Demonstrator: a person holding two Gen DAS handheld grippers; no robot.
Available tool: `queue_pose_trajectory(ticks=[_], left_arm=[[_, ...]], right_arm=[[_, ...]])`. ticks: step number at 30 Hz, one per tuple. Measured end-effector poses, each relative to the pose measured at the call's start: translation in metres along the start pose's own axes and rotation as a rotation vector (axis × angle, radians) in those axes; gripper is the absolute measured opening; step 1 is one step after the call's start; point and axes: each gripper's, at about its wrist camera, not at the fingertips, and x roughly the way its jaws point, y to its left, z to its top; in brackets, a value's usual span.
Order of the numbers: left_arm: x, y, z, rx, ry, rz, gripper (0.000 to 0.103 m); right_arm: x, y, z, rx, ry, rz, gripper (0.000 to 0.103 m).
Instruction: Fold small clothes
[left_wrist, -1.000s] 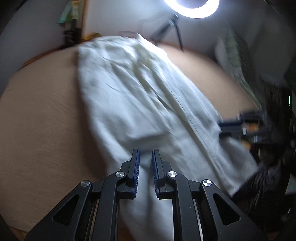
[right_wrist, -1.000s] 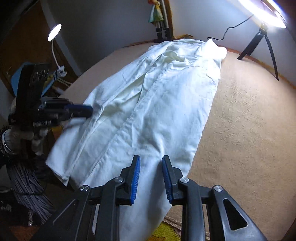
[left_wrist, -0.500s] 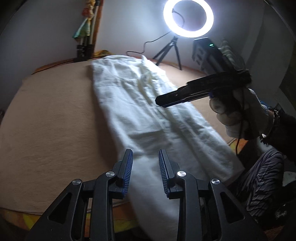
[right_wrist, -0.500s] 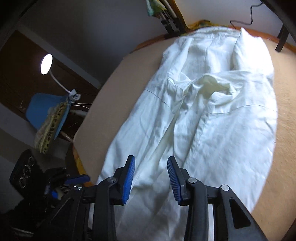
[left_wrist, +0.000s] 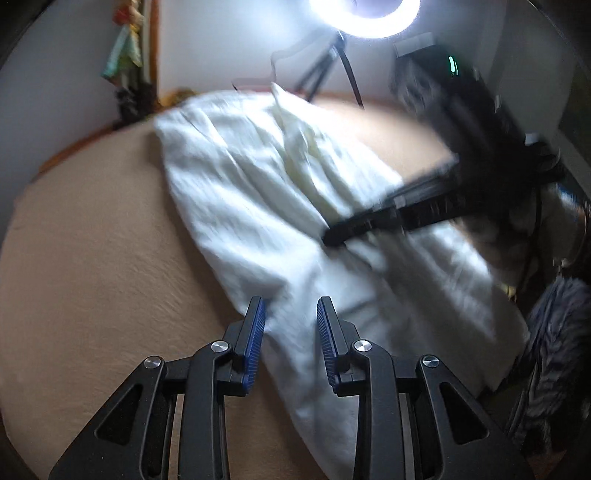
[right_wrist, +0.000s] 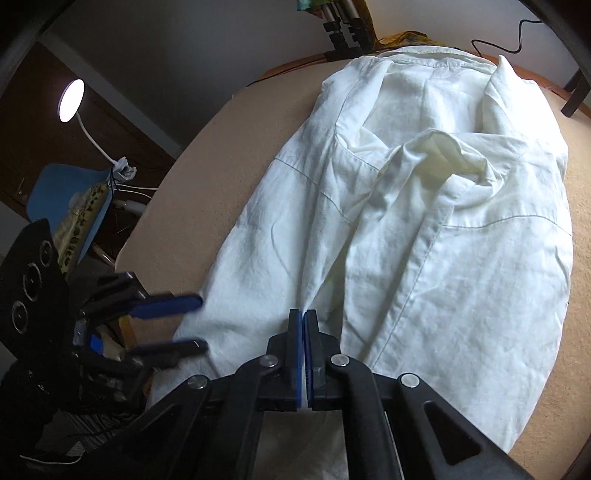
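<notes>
A white button-up shirt (left_wrist: 258, 206) (right_wrist: 424, 240) lies lengthwise on the tan padded table (left_wrist: 92, 258), its collar at the far end. In the right wrist view my right gripper (right_wrist: 303, 321) is shut, with a thin ridge of the shirt's cloth pinched between its blue pads near the front placket. In the left wrist view it shows as a dark blurred shape (left_wrist: 332, 236) low on the shirt's middle. My left gripper (left_wrist: 290, 321) is open above the shirt's near left edge, nothing between its fingers. It also shows at the left of the right wrist view (right_wrist: 203, 323).
A ring light (left_wrist: 365, 18) on a tripod (left_wrist: 325, 62) stands at the table's far edge. Off the table's left side are a desk lamp (right_wrist: 70, 99) and a blue chair (right_wrist: 66, 184). A person's striped clothing (left_wrist: 554, 332) is at the near right.
My right gripper has come down onto the shirt and shut on a pinch of cloth. The left gripper has opened a little and shifted in closer over the shirt's near edge.
</notes>
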Motion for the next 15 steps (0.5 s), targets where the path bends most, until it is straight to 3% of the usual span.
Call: queue_pose_trajectory(ticks=[4, 8, 11, 15], left_arm=[[-0.008, -0.004, -0.019, -0.005, 0.028, -0.012, 0.028], [-0.026, -0.017, -0.047, 0.001, 0.026, 0.001, 0.028], [-0.041, -0.029, -0.072, 0.015, 0.012, 0.009, 0.028], [-0.051, -0.055, -0.087, 0.105, 0.013, 0.050, 0.028]], right_arm=[[0.001, 0.000, 0.003, 0.001, 0.004, -0.004, 0.000], [-0.018, 0.003, -0.003, 0.006, -0.021, -0.011, 0.012], [-0.050, 0.006, -0.025, 0.026, -0.069, 0.005, 0.029], [-0.100, 0.007, -0.076, 0.064, -0.118, -0.003, 0.030]])
